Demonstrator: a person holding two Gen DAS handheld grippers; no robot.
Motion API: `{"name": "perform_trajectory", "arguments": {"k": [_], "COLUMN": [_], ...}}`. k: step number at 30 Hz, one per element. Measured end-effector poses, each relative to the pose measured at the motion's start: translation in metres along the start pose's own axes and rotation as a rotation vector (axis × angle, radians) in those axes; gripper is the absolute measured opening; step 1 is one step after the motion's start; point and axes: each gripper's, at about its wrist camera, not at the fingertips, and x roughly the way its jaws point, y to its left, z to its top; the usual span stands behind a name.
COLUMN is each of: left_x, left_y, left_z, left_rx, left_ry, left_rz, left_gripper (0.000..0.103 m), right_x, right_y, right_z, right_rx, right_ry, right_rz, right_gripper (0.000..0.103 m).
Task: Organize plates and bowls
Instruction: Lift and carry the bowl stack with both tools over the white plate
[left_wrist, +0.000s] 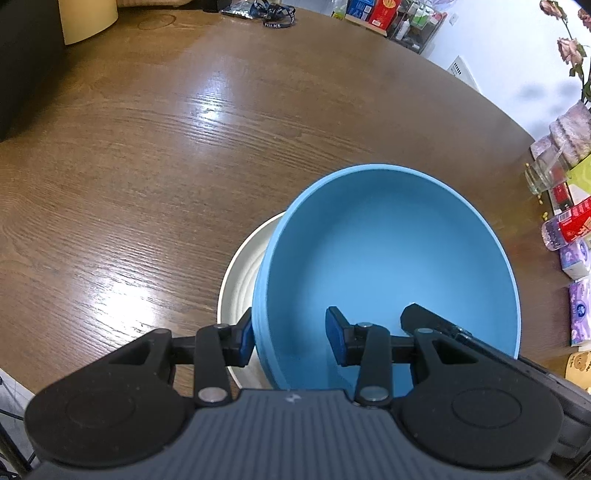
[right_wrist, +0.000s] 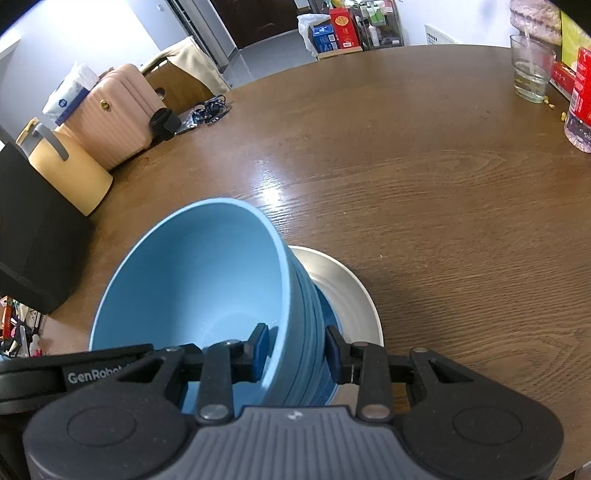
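Left wrist view: the left gripper (left_wrist: 290, 338) straddles the near wall of the empty blue bowl (left_wrist: 388, 258) at lower centre; whether its pads press cannot be told.

Right wrist view: the right gripper (right_wrist: 295, 352) likewise straddles the opposite wall above the white plate (right_wrist: 343, 284). Uneven lowering could tip the bowl off-centre.

left gripper (left_wrist: 291, 338): black linkage arms, round silver pivot pins, dark blue pads on the fingertips (left_wrist: 337, 332).
Housing behind the left fingers: grey ribbed plate with a small pale mark, flanked by two black round discs.
right gripper (right_wrist: 295, 352): same build, with black links, silver pins and blue pads (right_wrist: 261, 341).
Housing behind the right fingers: grey ribbed plate between two black discs.
Marking: white "GenRobot" lettering on the black body left of the right fingers.
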Motion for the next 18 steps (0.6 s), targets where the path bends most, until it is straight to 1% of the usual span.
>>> {"name": "perform_trajectory", "arguments": {"k": [7, 13, 16, 18], "left_x": [0.010, 0.007, 0.005, 0.001], "left_y": [-0.005, -0.011, -0.011, -0.012], "left_z": [0.004, 0.004, 0.004, 0.005], "left_rx": [0.007, 0.012, 0.021, 0.037], "left_ry": [0.009, 0.013, -0.002, -0.026], "left_rz": [0.006, 0.009, 0.007, 0.005], "left_gripper": [0.039, 0.039, 0.040, 0.044], "right_x": [0.009, 0.010, 0.009, 0.006], "right_y": [-0.003, -0.004, -0.004, -0.006], "right_z": [-0.001, -0.003, -0.004, -0.003], "right_rx": [-0.002, -0.012, -0.005, -0.001], "right_ry": [-0.001, -0.006, -0.011, -0.021], "right_rz": [-0.001, -0.006, -0.001, 0.007], "right_gripper": [0.030, 0.029, 0.029, 0.030]}}
